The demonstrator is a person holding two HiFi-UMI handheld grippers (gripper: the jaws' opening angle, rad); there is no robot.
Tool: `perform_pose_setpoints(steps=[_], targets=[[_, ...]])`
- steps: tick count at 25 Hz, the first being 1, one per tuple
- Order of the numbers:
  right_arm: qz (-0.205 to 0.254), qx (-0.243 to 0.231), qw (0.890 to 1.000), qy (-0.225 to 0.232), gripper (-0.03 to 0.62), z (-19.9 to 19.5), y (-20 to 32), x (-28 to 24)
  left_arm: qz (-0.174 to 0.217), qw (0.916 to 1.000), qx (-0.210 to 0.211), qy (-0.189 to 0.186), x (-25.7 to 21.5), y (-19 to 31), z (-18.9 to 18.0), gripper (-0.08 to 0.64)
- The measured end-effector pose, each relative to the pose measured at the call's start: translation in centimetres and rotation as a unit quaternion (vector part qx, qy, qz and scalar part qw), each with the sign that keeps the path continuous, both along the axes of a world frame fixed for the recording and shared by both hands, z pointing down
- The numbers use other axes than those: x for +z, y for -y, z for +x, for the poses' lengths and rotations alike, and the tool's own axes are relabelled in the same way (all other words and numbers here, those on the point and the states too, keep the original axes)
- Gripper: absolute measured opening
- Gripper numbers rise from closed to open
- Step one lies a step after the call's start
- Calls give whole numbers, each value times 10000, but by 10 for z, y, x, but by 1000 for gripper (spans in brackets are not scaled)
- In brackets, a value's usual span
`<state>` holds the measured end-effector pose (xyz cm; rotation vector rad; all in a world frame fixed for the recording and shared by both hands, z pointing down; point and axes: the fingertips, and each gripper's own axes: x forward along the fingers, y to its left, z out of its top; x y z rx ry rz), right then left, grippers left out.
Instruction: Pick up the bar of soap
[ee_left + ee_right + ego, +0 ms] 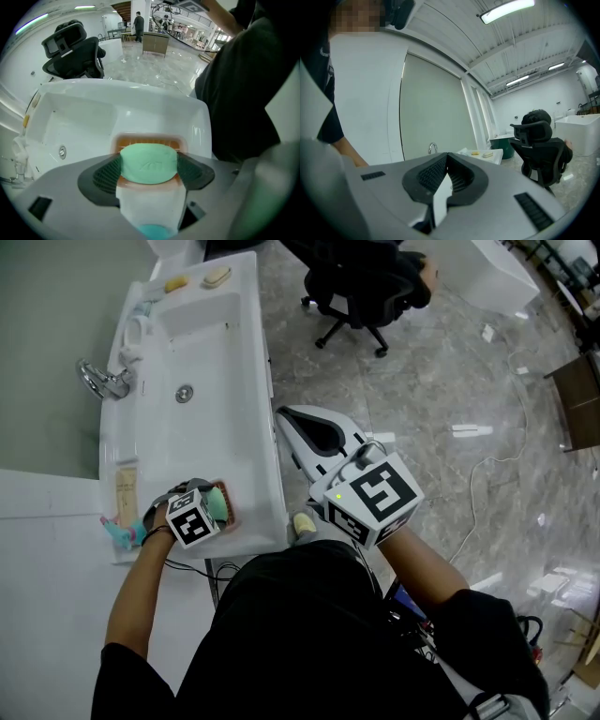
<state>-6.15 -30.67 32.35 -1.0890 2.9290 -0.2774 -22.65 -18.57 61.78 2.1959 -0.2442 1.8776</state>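
1. The left tool [149,172] pinches the green soap [148,158] by its sides.
2. The soap is at the orange dish [147,139] on the sink's [220,381] near rim; it seems barely lifted, if at all.
3. The right tool [446,162] is pressed together, empty, off to the right.
4. The grasp is made; lifting clear is left.

Your bar of soap [149,161] is a mint-green rounded oval with a faint embossed mark. It sits level over the orange dish [149,140], pinched end to end in your left gripper [149,167], near 8 o'clock in the head view.
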Motion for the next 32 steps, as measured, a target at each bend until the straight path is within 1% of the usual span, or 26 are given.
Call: perform_pose_setpoints(steps=[2, 7, 10, 16, 20, 24, 28, 32], targets=[[9, -18, 10000, -10, 6, -1, -1, -1, 22, 9997, -164, -158, -2, 0, 0, 380], [3, -110, 9999, -43, 6, -8, -4, 1, 228, 9987, -329, -309, -4, 0, -5, 380], [-29, -140, 9999, -73, 6, -10, -5, 4, 324, 9970, -528, -467, -7, 3, -5, 380], [10, -156, 9998, -91, 6, -11, -9, -2, 646, 9871, -1089, -975, -31, 20, -2, 380], [44, -180, 9998, -117, 6, -14, -10, -6, 942, 9775, -1354, -1315, -57, 34, 0, 380], [123, -147, 9997, -135, 6, -12, -10, -13, 1360, 9658, -1490, -1627, -84, 47, 5, 380], [198, -148, 9996, -146, 6, -13, -12, -20, 1705, 9470, -1716, -2111, -114, 54, 14, 380], [250, -134, 9994, -193, 6, -16, -13, -23, 2073, 9290, -1757, -2513, -143, 59, 26, 380]])
